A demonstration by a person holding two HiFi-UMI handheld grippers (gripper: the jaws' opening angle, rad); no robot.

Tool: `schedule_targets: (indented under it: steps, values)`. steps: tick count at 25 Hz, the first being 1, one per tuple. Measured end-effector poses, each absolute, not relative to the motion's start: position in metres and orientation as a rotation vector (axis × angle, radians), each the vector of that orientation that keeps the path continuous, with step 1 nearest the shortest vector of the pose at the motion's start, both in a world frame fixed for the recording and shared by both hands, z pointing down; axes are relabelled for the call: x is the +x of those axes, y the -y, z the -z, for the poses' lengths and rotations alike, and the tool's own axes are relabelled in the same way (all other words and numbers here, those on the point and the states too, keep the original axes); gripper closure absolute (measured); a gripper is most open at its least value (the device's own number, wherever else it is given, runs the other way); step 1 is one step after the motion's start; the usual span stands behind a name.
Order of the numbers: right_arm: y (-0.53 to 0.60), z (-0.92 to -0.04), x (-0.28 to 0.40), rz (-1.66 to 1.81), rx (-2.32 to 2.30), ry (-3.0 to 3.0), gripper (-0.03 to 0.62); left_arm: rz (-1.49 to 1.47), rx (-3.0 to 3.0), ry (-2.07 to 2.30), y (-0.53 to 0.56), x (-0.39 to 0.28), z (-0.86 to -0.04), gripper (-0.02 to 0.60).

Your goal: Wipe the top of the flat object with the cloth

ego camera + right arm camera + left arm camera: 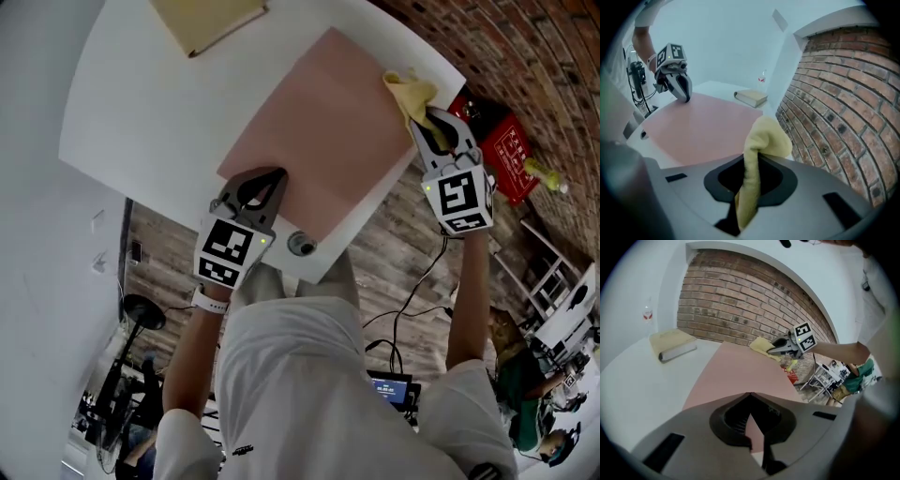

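A flat pink mat [319, 131] lies on the white table [141, 122]. My left gripper [275, 175] is shut, its tips set down on the mat's near edge; the left gripper view shows pink mat [736, 376] just beyond the closed jaws. My right gripper [431, 117] is shut on a yellow cloth [411, 92] at the mat's far right corner, close to the table's edge. In the right gripper view the cloth [761, 140] rises from between the jaws and flops over above the mat [698, 126]. The left gripper [686, 96] shows there at the mat's far side.
A tan book [206, 19] lies on the table beyond the mat. A small round grey fitting [302, 244] sits by the table's near edge. A brick wall [834, 117] runs close along the right side. A red box [511, 155] lies on the floor below.
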State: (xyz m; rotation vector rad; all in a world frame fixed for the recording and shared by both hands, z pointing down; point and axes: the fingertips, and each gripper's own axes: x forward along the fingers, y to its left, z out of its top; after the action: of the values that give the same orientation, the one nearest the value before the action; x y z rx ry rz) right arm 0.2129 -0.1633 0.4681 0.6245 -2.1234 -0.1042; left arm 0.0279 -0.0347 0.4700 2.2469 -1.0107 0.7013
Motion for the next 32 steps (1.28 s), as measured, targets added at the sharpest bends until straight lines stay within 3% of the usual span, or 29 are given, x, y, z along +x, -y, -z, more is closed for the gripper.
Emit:
schedule_targets:
  steps: [6,32]
  values:
    - [0.152,-0.468,0.206,0.100,0.609,2.124,0.537,-0.793,2.265,0.996,0.032,0.035,-0.474,0.565]
    - [0.028,-0.471,0.125,0.056,0.527,2.146,0.539,-0.654,2.300,0.887,0.025,0.034,-0.468,0.565]
